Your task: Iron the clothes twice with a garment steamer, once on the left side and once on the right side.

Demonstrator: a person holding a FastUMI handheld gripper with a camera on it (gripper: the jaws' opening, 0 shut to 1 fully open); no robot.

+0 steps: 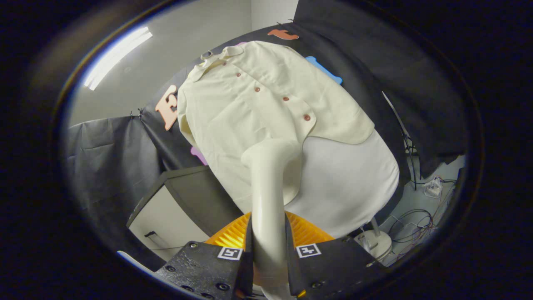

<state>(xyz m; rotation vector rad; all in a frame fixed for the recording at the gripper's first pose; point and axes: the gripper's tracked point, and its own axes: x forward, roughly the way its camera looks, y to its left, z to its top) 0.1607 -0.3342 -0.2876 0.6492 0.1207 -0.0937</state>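
Against the shirt (258,108), hand-held gripper (268,254) clamps steamer (268,183).

The gripper (268,254) camera looks forward and upward, close to the hanging shirt (250,108).

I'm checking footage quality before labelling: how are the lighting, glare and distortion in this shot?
Gripper view: even, soft light on the shirt; the ceiling light strip blows out to white; fisheye bends the ironing board and booth edges; the steamer handle, clamped in the claw, carries a faint sheen; focus looks sharp enough throughout.
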